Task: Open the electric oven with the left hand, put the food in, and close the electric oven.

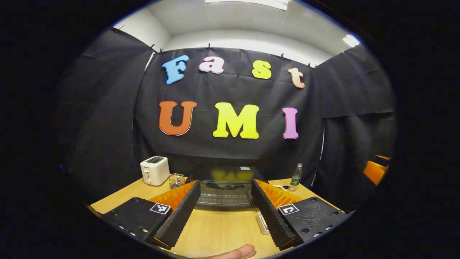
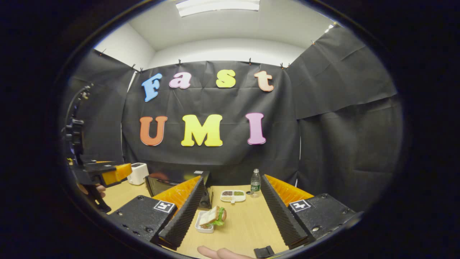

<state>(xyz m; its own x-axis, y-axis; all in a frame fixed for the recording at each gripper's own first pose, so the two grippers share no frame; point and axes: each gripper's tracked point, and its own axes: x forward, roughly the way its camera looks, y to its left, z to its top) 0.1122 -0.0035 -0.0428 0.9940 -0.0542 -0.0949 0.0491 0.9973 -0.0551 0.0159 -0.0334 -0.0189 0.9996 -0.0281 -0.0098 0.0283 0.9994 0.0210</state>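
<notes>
Ahead, closed electric oven framed between left hand-held gripper fingers, apart

Each tool has ridged fingers, orange ribbed backing, a screw-studded black body and a square marker.

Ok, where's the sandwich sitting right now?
In the right gripper view, the sandwich with green lettuce sits in a small white dish on the wooden table, between the open right claw's fingers, right of the black oven.

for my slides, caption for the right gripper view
Open right gripper faces a sandwich in its small tray on the table.
</notes>
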